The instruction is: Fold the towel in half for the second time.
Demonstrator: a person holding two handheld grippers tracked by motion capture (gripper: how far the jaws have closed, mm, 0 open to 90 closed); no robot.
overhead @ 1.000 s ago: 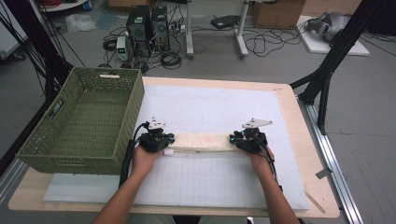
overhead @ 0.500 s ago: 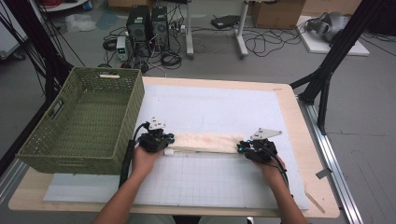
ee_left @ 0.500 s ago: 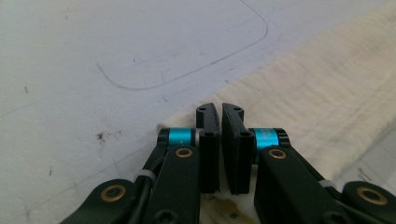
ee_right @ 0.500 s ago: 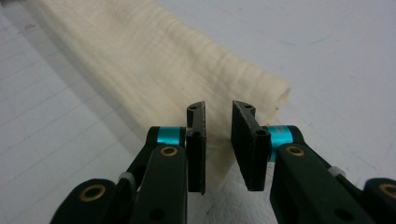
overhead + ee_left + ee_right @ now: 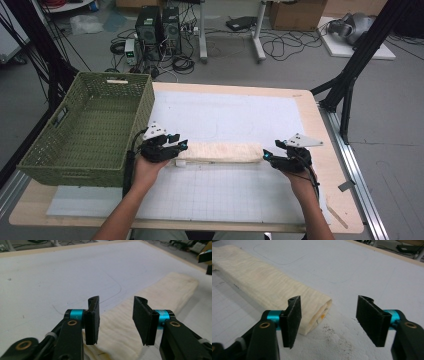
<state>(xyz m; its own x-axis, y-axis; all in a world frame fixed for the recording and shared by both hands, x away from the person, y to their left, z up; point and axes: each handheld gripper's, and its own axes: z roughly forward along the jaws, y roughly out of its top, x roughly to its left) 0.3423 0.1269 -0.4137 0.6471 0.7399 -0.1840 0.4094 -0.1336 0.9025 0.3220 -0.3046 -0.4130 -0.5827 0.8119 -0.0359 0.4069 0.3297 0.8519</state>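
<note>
Our left claw and right claw have just been opening and stand parted, nothing between the pads, one at each end of the folded towel, which lies flat at mid-frame on the table, right of the green basket, presumably released after folding.

We see a wooden table covered by a white mat. On the mat lie a folded cream towel and a green basket.
</note>
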